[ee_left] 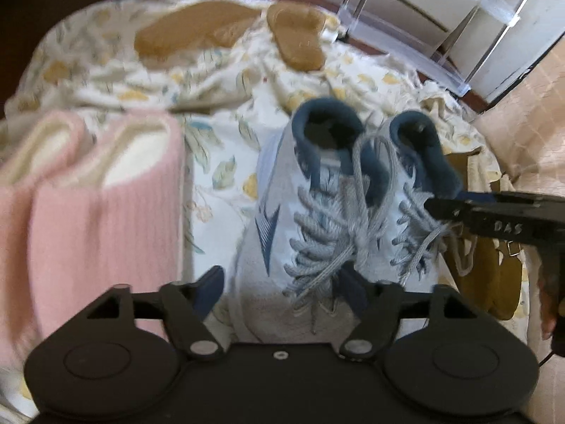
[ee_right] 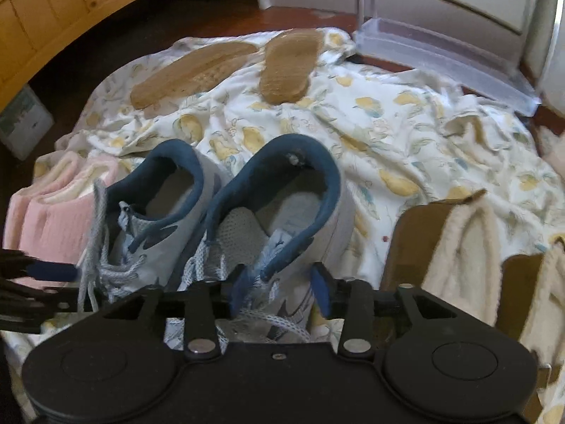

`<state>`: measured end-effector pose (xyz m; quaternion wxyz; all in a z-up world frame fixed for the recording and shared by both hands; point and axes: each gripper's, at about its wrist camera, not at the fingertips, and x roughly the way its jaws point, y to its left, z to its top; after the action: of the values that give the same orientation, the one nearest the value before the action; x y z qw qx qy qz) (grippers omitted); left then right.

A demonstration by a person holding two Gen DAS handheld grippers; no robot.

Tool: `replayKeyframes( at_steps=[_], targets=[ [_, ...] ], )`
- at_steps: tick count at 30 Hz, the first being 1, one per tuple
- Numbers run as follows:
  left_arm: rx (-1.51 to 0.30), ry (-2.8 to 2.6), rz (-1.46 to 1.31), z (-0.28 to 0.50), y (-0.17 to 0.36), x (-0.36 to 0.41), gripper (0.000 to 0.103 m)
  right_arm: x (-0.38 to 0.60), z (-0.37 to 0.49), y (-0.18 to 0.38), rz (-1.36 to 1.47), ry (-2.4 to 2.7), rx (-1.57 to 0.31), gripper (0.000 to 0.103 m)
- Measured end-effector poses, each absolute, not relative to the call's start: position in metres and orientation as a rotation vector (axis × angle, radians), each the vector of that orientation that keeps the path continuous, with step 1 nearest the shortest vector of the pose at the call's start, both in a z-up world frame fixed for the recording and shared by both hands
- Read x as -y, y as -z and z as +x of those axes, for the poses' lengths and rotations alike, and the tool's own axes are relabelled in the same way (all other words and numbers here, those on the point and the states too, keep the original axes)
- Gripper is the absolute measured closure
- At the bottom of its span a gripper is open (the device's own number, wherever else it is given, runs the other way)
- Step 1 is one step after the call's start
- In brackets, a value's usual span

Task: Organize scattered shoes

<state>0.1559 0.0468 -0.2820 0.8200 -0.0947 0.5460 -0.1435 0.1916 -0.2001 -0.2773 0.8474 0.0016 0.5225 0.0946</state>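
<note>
Grey sneakers (ee_right: 226, 219) paired on floral sheet (ee_right: 406, 134): light, soft uppers, loose laces snag-prone; stiff navy heel collar best hold. Left gripper (ee_left: 282, 279) wide, straddling toe, nothing pinched. Right gripper (ee_right: 280, 289) half-open around tongue, pads clear.

The left gripper (ee_left: 286, 282) is matte black plastic: two round, disc-shaped housings at seven and five o'clock, each with a shallow circular recess, flank a flat centre block with one small screw hole. Two black link arms pivot on silver rivets and carry blue-padded fingers (ee_left: 212, 279). The right gripper (ee_right: 282, 289) has the same build. Seen from the left wrist at three o'clock, it bears scratched pale lettering.
</note>
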Motion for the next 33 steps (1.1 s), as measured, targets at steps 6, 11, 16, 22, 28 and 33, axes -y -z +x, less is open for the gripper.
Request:
replayKeyframes(
  at_steps=[6, 11, 16, 22, 28, 33],
  targets=[
    [-1.011, 0.259, -0.144, 0.168, 0.238, -0.074, 0.001, 0.196, 0.183, 0.252, 0.102, -0.155, -1.006, 0.029],
    [-0.891, 0.211, -0.057, 0.199, 0.213, -0.096, 0.001, 0.183, 0.202, 0.227, 0.184, -0.177, -0.906, 0.027],
    [-0.818, 0.172, -0.021, 0.238, 0.211, -0.112, 0.0, 0.169, 0.239, 0.22, 0.215, -0.161, -0.835, 0.02],
    [-0.724, 0.186, 0.027, 0.295, 0.238, -0.118, 0.001, 0.153, 0.293, 0.236, 0.212, -0.138, -0.816, 0.016],
    [-0.74, 0.236, 0.143, 0.345, 0.283, -0.102, 0.001, 0.126, 0.345, 0.263, 0.171, -0.14, -0.865, 0.016],
    [-0.78, 0.272, 0.312, 0.366, 0.315, -0.084, 0.001, 0.113, 0.365, 0.281, 0.132, -0.151, -0.904, 0.017]
  ],
)
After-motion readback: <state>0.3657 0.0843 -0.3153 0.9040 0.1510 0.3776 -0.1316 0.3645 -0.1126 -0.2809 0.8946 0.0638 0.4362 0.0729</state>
